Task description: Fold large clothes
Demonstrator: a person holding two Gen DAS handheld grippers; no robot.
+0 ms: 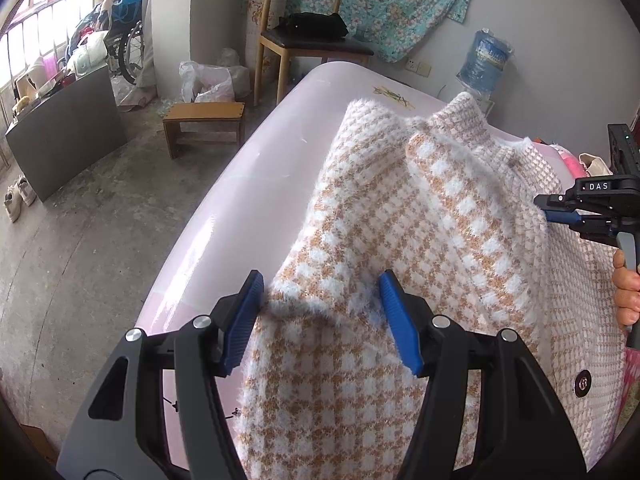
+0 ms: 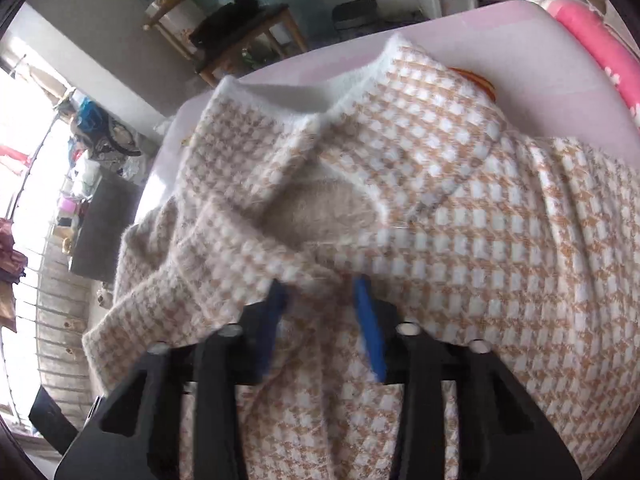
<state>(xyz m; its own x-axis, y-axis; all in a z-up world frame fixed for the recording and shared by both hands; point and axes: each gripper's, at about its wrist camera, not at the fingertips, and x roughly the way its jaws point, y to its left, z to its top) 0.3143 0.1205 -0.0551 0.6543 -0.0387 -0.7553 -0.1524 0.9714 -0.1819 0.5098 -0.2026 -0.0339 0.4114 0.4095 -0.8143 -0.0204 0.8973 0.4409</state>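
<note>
Across the pink bench, one houndstooth cardigan lies half folded.
My left gripper stands wide around a bunched sleeve at lower centre, pads apart from it. My right gripper, narrow, pinches a fold of knit at the frame's lower middle. One wooden chair and one stool stand upper left.

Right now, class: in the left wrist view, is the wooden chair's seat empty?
No: a black bundle lies on the dark seat of the wooden chair behind the pink table.
</note>
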